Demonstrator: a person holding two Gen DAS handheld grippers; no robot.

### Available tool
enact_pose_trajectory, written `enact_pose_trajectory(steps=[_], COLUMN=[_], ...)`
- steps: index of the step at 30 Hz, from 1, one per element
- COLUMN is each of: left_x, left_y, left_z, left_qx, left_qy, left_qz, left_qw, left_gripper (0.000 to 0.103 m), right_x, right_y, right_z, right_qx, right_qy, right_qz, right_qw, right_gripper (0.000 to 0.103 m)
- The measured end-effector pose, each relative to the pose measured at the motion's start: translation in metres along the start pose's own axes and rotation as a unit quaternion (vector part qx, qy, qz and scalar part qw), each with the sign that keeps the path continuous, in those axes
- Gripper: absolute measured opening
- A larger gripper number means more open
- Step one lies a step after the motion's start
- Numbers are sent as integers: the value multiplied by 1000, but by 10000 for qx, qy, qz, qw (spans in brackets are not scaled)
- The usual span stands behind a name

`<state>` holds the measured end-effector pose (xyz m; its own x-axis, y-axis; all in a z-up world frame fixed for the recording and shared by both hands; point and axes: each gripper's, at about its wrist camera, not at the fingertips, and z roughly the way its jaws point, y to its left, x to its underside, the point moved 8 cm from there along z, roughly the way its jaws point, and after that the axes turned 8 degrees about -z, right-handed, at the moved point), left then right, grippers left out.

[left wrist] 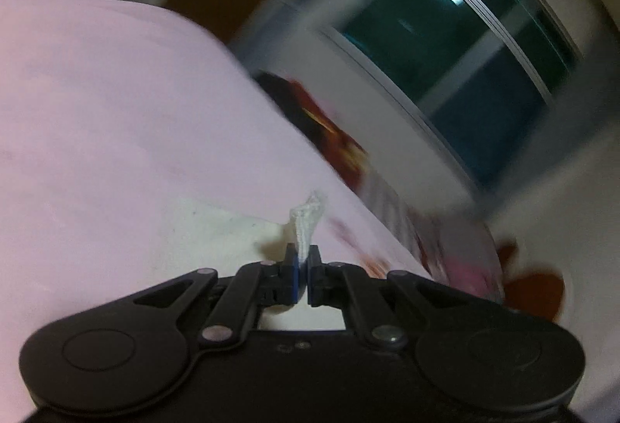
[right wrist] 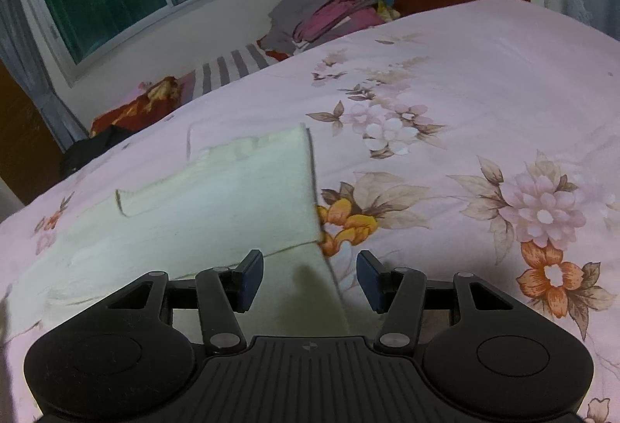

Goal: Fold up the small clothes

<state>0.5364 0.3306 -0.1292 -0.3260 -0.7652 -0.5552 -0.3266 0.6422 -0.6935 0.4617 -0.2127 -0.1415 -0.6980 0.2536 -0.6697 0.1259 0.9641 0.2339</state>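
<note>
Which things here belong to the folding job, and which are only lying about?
Belong to the job:
- white garment, spread on the floral bedsheet
- left gripper, shut on a pinch of the garment
- right gripper, open over the garment's edge

Lying about:
- pile of clothes
- red cloth

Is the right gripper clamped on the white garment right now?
No. The right gripper stands with its jaws apart above an edge of the white garment on the floral bedsheet, its pads pressing on nothing.
</note>
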Motion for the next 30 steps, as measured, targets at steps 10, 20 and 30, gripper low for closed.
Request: enact_pose_trajectory(steps=[10,20,30], left_x=[197,342,251], left_y=[-181,-238,-164], left_z=[62,87,16], left_qx=[973,1176,384], left_qy=[1731,2523,1546], left_qz=[1848,2820,2694], left_qw=[9625,9181,9497], left_gripper=[3,60,60], right_x=[-6,-15,-34], right_y=[-30,-85,-25], right_z=[-9,-27,-2], right_qx=[-215,-278,-1259], right_qy=[-96,-152,-42], right_qz=[88,539,384], right_qw=[9997,9980,9913], right_gripper=[54,54,52])
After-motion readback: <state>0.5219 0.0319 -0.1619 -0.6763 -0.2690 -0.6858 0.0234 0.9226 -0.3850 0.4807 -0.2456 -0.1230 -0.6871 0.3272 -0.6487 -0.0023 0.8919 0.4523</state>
